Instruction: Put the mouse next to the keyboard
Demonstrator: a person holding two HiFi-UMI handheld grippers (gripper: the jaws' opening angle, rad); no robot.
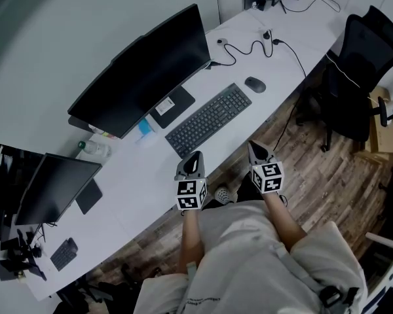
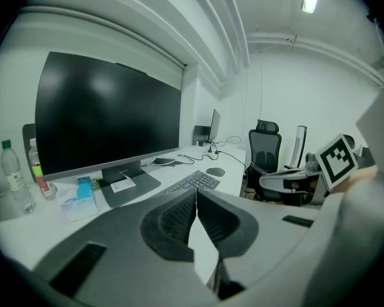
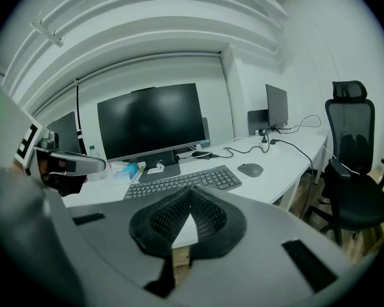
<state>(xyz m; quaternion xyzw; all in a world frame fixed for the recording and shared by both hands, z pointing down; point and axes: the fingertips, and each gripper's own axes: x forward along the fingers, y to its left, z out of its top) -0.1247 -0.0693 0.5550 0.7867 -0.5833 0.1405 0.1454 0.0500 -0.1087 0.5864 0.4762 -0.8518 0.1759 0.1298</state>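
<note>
1. Mouse (image 1: 255, 84): dark, low oval on the white surface (image 1: 137, 182), just past the keyboard (image 1: 208, 120)'s right end. There's a small gap, not touching.
2. Left gripper (image 1: 194, 156): jaws together, nothing btw them. It hovers on the keyboard's near side, by its left end, about at the surface edge.
3. Right gripper (image 1: 252, 146): jaws together too, empty. Also on the keyboard's near side, but out past the surface edge over the floor, well short of the mouse.
4. Handling (my guess): mouse is prob. light, w/ a stiff plastic shell that's smooth and rounded, so pads can skid off it. No cord seen on it, so likely wireless w/ no drag. Not fragile, but buttons click if squeezed from above.
5. Where to hold: across the two long sides, low at the waist, not on the domed top. Approach from the keyboard's near side, jaws straddling it.
6. Right gripper is the closer one and must spread its jaws first.
7. Cables (image 1: 251, 46) lie beyond the keyboard's far right corner, past the mouse. Keep clear of them.
</note>
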